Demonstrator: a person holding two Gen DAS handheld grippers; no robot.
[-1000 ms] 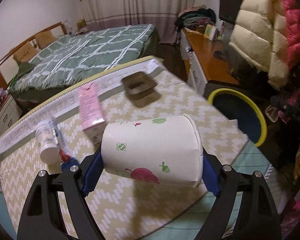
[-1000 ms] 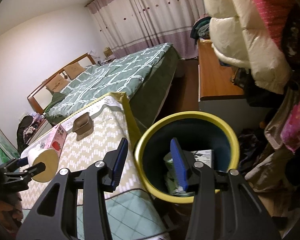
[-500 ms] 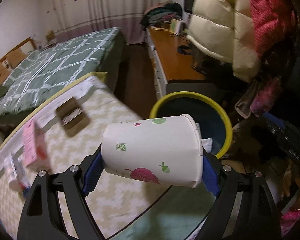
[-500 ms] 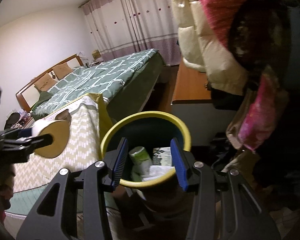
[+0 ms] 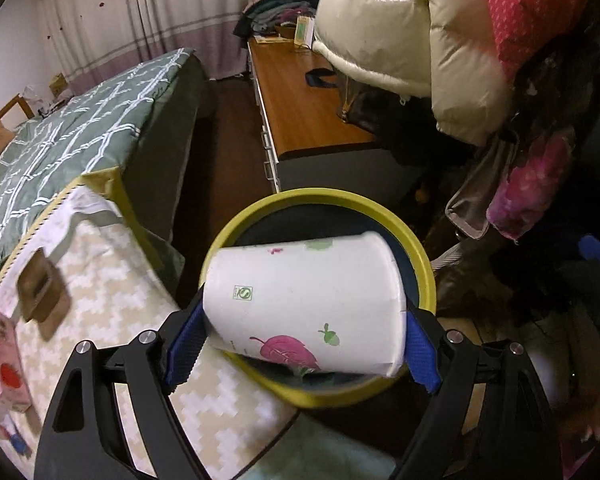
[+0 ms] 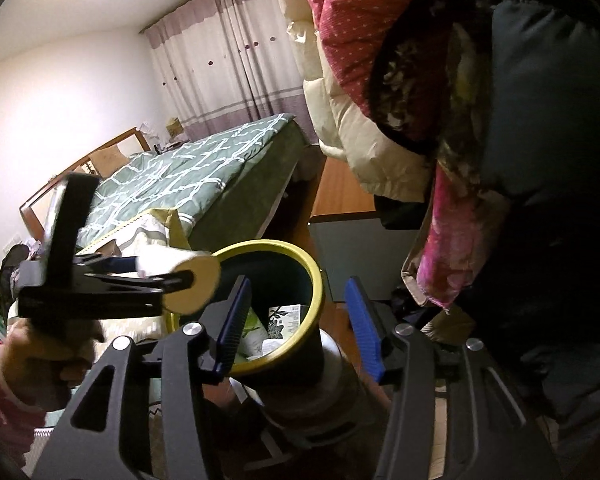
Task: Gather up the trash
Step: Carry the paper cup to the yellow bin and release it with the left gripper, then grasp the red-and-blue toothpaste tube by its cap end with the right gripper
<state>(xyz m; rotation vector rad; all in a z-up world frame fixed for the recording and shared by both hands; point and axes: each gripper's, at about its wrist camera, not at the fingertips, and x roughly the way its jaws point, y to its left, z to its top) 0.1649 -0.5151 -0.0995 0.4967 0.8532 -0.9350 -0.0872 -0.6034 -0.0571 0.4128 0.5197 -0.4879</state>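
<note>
Bed: green checked quilt, past my table.
Curtains: pale, mauve band, drawn.
Wooden cabinet top: right of the bed.
Puffer jackets: cream and pink, hanging above it.

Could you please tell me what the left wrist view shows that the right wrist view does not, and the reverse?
Only the left wrist view shows the cup's printed side with its pink leaf, the pink carton and the brown tray on the patterned table.

Only the right wrist view shows the trash already in the bin, the hand holding the left tongs, and the empty right tongs, their jaws opening.

Both show the paper cup in the left tongs, whose jaws are opening, over the yellow-rimmed bin, and the bed.
</note>
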